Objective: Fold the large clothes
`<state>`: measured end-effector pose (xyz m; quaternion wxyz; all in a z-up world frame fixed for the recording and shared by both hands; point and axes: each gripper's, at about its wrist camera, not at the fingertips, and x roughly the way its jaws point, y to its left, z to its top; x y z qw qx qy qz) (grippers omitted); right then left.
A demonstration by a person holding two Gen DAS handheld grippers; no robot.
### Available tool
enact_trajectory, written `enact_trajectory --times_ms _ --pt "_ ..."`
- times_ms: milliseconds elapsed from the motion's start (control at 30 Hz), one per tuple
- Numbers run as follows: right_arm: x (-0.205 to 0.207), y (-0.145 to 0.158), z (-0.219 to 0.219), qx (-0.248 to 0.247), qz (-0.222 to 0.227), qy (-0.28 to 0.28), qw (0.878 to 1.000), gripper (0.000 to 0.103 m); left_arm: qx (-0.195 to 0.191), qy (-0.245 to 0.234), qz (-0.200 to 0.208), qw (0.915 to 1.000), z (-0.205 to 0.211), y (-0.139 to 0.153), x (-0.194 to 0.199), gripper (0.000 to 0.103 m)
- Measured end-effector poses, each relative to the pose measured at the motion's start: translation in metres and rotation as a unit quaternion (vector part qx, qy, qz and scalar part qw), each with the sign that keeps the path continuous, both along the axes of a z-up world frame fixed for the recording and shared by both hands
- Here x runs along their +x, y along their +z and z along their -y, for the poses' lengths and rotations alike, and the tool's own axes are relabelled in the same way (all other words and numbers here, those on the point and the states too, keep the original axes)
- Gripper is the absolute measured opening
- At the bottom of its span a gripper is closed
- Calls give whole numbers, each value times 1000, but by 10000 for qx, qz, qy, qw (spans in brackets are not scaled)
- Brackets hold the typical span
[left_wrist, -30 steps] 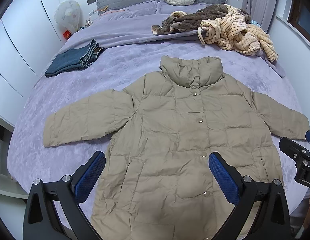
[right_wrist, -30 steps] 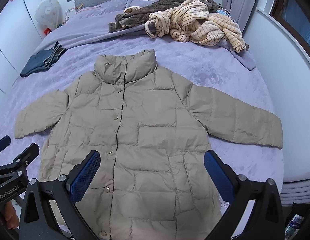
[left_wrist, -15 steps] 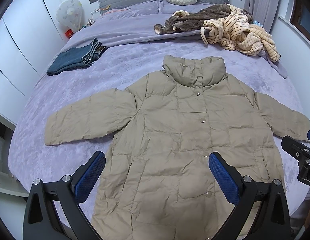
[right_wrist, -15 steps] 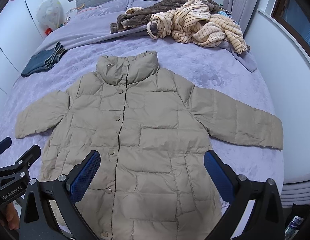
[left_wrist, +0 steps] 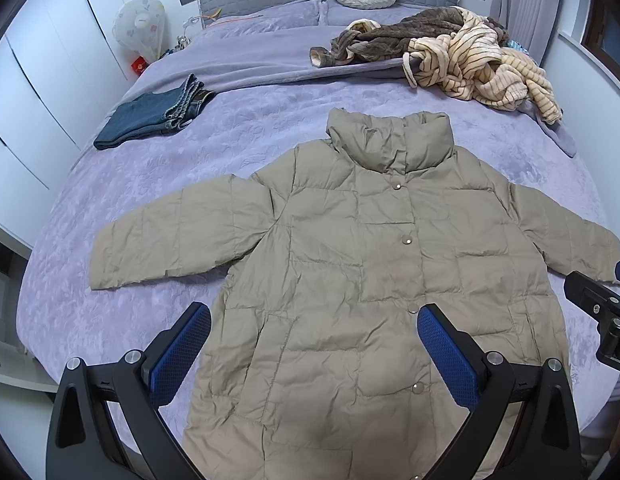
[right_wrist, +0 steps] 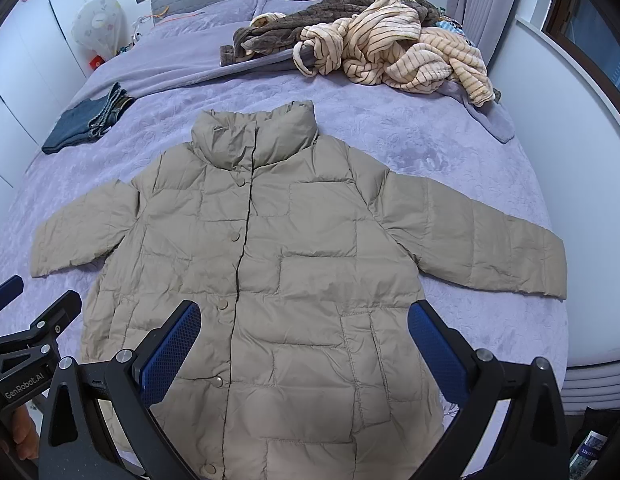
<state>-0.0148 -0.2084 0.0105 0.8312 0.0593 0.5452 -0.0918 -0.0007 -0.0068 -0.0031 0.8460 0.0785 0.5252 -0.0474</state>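
Both tongs, left (left_wrist: 314, 344) and right (right_wrist: 304, 340), spread wide, gripping nothing, poised over bed (left_wrist: 158, 184); coat (left_wrist: 370, 280) flat, sleeves out, buttoned, no fold begun; jeans (left_wrist: 150, 120) already folded; robe pile (left_wrist: 462, 52) waiting

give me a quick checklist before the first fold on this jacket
1. Jacket lies flat, front up, on the bed: ok.
2. Both sleeves spread out to the sides, left sleeve, right sleeve: ok.
3. Front closed along the snaps: ok where seen; the hem is hidden behind the claws.
4. Left claw open and holding nothing: ok.
5. Right claw open and holding nothing: ok.
6. Fold area free of other clothes: ok; the jeans and the heap of striped clothes lie apart from the jacket.
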Motion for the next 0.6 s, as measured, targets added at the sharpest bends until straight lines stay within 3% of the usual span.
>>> enact_trajectory --times_ms 600 --pt "1 -1 -1 4 -6 -9 10000 103 -6 79 -40 10000 -7 -7 2 103"
